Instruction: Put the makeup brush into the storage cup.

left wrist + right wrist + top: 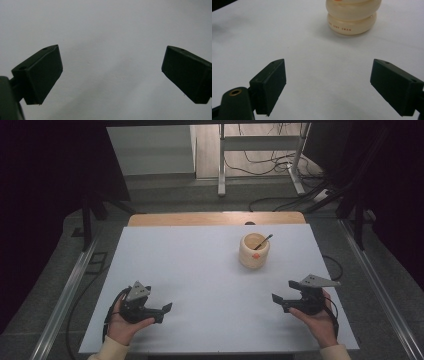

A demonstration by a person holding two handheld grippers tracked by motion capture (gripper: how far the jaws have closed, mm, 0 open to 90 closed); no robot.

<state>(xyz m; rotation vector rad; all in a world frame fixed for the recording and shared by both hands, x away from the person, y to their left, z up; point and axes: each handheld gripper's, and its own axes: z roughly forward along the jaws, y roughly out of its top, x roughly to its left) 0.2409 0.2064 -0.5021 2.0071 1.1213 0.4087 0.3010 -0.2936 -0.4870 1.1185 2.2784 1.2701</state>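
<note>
A cream ribbed cup point(254, 251) stands on the white table top point(200, 280), right of centre, with a thin dark stick point(263, 241) leaning out of it and a small orange mark on its side. The same cup point(352, 17) is at the top of the right gripper view. My left gripper point(167, 311) rests near the front left, held in a hand, open over bare table point(110, 37), nothing between its jaws. My right gripper point(278, 301) is at the front right, a short way in front of the cup, also open point(328, 82) and holding nothing.
A strip of wooden table edge point(215, 218) runs along the far side. Beyond it is a grey floor with a metal stand point(260, 155) and cables point(260, 162). Metal rails point(65, 295) run along both sides of the table.
</note>
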